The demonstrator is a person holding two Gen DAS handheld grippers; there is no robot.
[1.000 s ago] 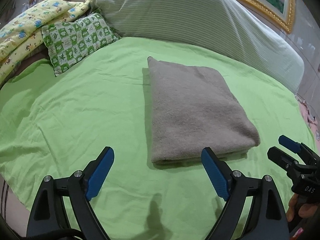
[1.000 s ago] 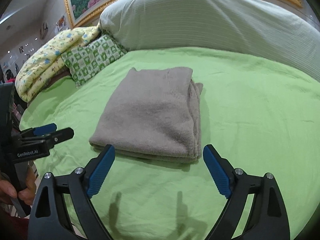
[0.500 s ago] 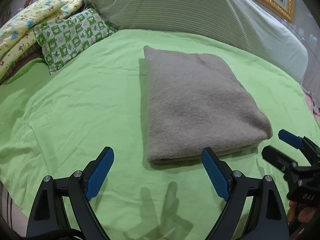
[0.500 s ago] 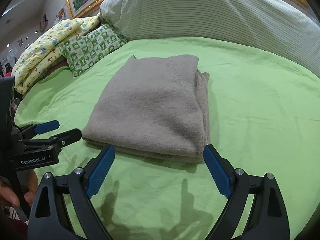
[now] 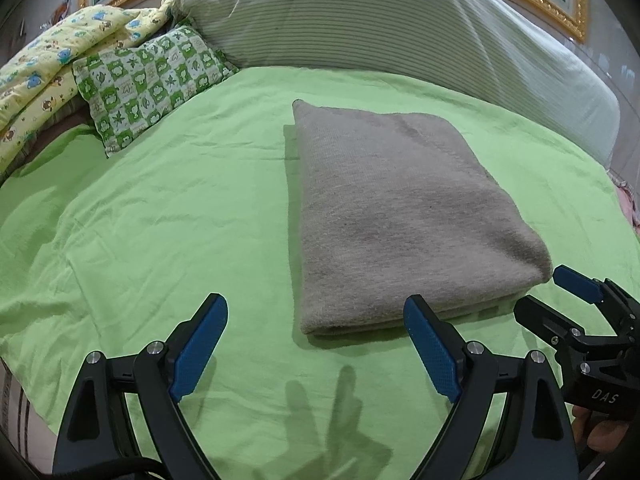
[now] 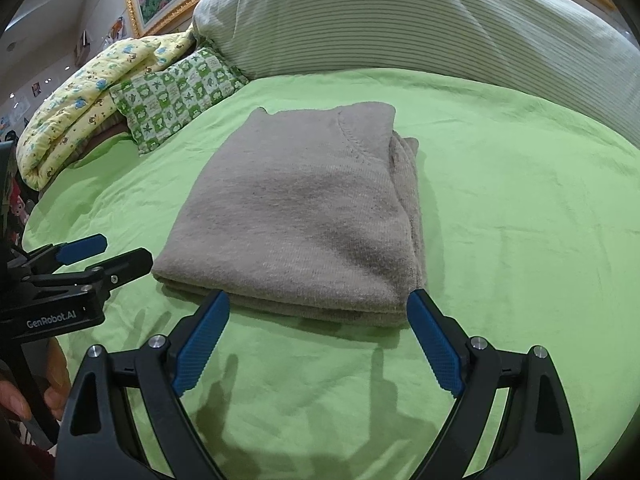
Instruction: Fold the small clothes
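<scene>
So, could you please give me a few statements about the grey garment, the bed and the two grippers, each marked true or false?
1. The folded grey knitted garment lies flat on the light green bedsheet. True.
2. The left gripper is clamped on the garment's near edge. False: its jaws stand wide open, gripping nothing.
3. The green-and-white checked pillow lies on top of the garment. False: it sits apart, at the head of the bed, beside the yellow patterned quilt.
4. The right gripper is open, its blue pads just short of the garment's near edge. True.
5. A large striped bolster lies behind the garment. True.
</scene>
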